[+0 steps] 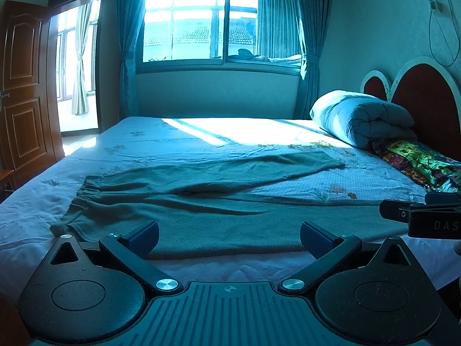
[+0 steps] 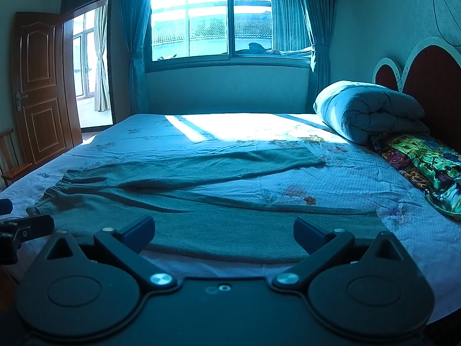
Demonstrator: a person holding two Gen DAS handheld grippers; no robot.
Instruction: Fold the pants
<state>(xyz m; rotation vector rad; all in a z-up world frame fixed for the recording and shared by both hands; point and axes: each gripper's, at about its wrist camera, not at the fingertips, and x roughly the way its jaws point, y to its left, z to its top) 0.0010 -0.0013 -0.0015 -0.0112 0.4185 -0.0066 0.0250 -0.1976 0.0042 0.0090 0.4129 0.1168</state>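
Note:
Grey-green pants (image 1: 207, 201) lie spread flat across the bed, waistband at the left, both legs running to the right and splayed apart. The right wrist view shows the same pants (image 2: 201, 210). My left gripper (image 1: 229, 238) hovers open just above the near edge of the near leg, nothing between its fingers. My right gripper (image 2: 224, 235) is open too, over the near leg closer to its hem end. The right gripper's side also shows at the right edge of the left wrist view, near the hem.
The bed sheet (image 1: 144, 141) is pale with flower prints. A rolled quilt (image 1: 360, 118) and a colourful blanket (image 1: 423, 164) lie by the headboard (image 1: 426, 98) on the right. A wooden door (image 1: 23, 86) and a chair (image 2: 11, 158) stand left. A window (image 1: 201, 20) is behind.

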